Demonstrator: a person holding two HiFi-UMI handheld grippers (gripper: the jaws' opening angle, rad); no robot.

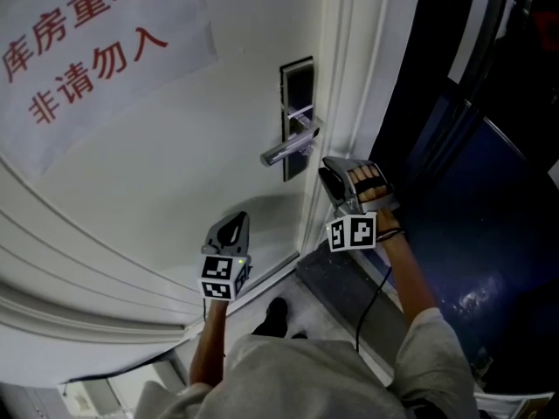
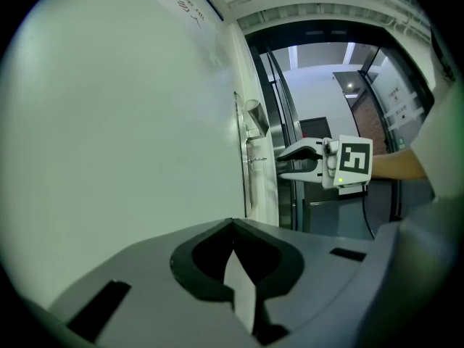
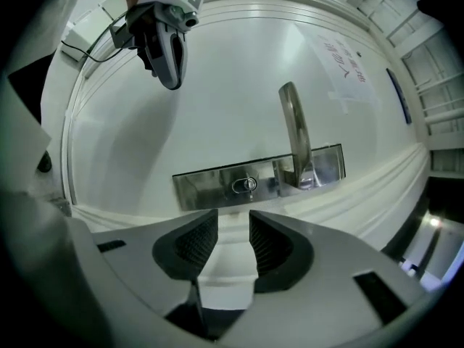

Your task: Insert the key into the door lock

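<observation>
A white door (image 1: 175,164) carries a steel lock plate (image 1: 297,116) with a lever handle (image 1: 286,152). A small silver key (image 3: 248,187) sits in the keyhole of the lock plate (image 3: 217,183), and in the left gripper view the key (image 2: 255,159) juts out of the door's face. My right gripper (image 3: 233,223) is open just short of the key, nothing between its pads; in the head view the right gripper (image 1: 330,175) hovers by the door's edge below the handle. My left gripper (image 2: 232,225) is shut and empty, and the left gripper (image 1: 238,221) hangs lower left of the handle.
A paper sign (image 1: 96,51) with red characters is taped high on the door. Right of the door frame (image 1: 349,77) lies a dark opening (image 1: 463,199). A shoe (image 1: 275,317) stands on the floor by the threshold. A cable (image 1: 371,299) trails from the right gripper.
</observation>
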